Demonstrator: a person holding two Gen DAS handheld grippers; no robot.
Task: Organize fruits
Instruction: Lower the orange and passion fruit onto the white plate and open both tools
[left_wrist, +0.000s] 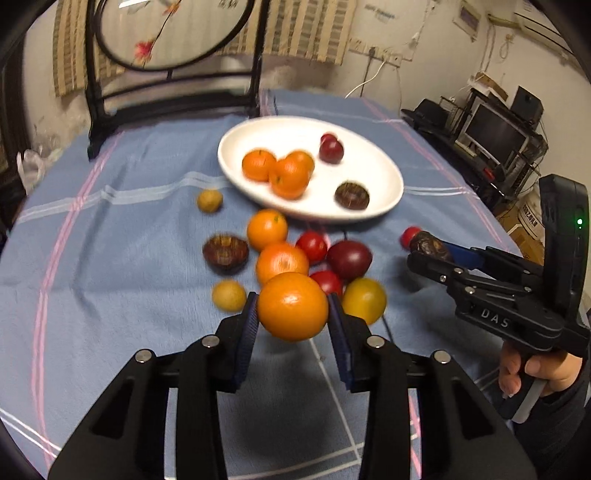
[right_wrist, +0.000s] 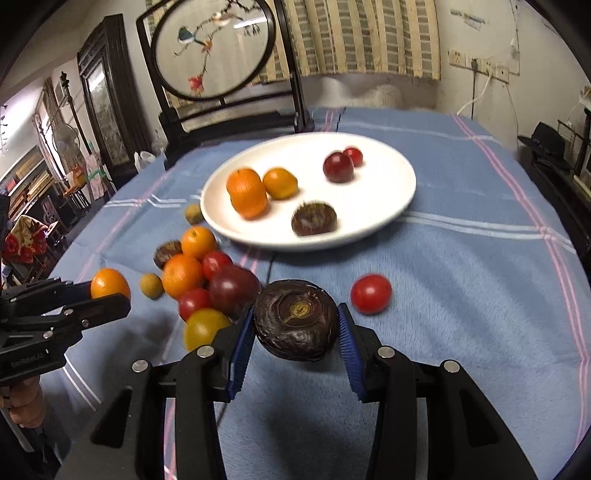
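Observation:
My left gripper (left_wrist: 291, 312) is shut on an orange tangerine (left_wrist: 292, 306), held above the blue cloth; it also shows in the right wrist view (right_wrist: 109, 284). My right gripper (right_wrist: 297, 326) is shut on a dark brown water chestnut (right_wrist: 296, 325), also seen in the left wrist view (left_wrist: 428, 245). A white plate (left_wrist: 376, 173) (right_wrist: 391, 181) beyond holds three tangerines, two dark red fruits and a water chestnut (left_wrist: 352, 195). A loose pile of tangerines, red tomatoes, a dark plum (left_wrist: 349, 258) and a yellow tomato (left_wrist: 365, 300) lies in front of the plate.
A single red tomato (right_wrist: 371, 294) lies on the cloth right of the pile. Two small tan fruits (left_wrist: 209, 200) (left_wrist: 228, 294) and another water chestnut (left_wrist: 225, 253) lie left of the pile. A black-framed round screen (right_wrist: 214, 48) stands at the table's far edge.

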